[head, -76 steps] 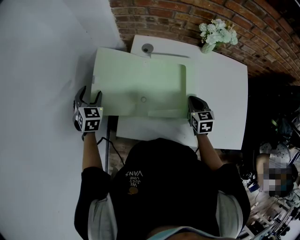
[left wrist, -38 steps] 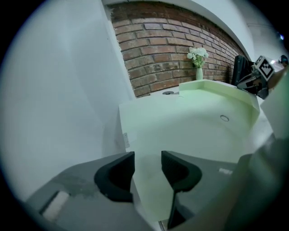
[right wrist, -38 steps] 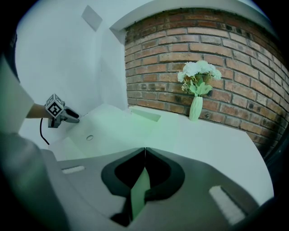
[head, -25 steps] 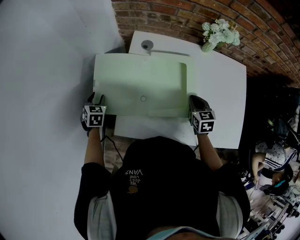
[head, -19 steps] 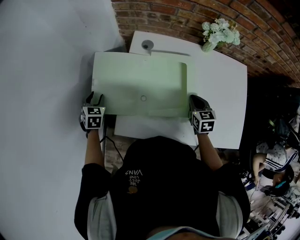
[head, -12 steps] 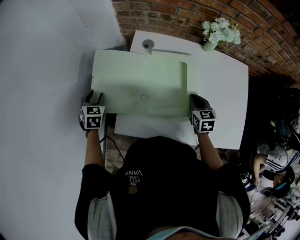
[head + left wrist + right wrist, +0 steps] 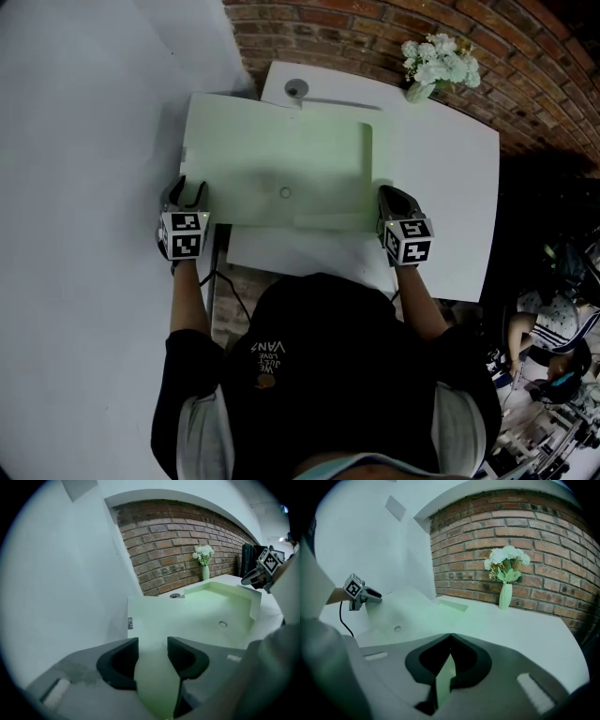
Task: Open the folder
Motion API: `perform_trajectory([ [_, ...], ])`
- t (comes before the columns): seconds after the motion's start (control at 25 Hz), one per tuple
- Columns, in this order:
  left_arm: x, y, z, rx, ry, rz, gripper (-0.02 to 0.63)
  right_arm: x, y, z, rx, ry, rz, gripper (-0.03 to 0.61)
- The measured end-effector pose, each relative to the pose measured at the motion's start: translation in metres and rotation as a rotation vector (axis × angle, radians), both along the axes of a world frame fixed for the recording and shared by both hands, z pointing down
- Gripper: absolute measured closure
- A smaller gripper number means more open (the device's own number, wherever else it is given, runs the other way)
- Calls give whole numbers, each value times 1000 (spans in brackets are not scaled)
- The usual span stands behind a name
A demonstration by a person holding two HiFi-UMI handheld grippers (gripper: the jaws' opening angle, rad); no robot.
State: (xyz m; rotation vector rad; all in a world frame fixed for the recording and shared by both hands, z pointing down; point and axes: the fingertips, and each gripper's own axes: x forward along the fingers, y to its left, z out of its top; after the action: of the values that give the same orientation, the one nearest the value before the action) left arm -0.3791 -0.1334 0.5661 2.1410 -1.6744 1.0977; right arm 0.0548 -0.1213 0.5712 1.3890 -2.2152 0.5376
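Observation:
A pale green folder (image 7: 281,159) lies spread on the white table (image 7: 450,187), with a small round snap (image 7: 285,193) near its middle. My left gripper (image 7: 185,190) is at the folder's near left corner. In the left gripper view the green sheet (image 7: 206,616) fills the gap between the jaws of that gripper (image 7: 153,651), which is shut on it and holds it a little off the table. My right gripper (image 7: 394,197) is at the folder's right edge. In the right gripper view its jaws (image 7: 451,637) are shut on a thin green edge (image 7: 446,674).
A vase of white flowers (image 7: 433,64) stands at the table's far right by the brick wall (image 7: 375,28). A round cable hole (image 7: 295,90) is in the table's far left. A white wall (image 7: 84,141) runs along the left, and a cable (image 7: 225,281) hangs near the left hand.
The left gripper came in from the left and shut on the folder's left corner, then rose with it, so the left side has lifted. The right gripper has stayed put.

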Motion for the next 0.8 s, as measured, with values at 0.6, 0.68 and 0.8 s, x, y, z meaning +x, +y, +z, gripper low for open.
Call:
perform_trajectory([
  [0.6,23,6,-44,58,-75,4,423,8,-1,-12,29,-60,-45,579],
  [0.68,25,8,-46,63,-82,0,423,10,0,-14,31,-66,-49,579],
  [0.8,28,11,-46,59,-83,-10,423,13,0,-16,36,-76,-56,580],
])
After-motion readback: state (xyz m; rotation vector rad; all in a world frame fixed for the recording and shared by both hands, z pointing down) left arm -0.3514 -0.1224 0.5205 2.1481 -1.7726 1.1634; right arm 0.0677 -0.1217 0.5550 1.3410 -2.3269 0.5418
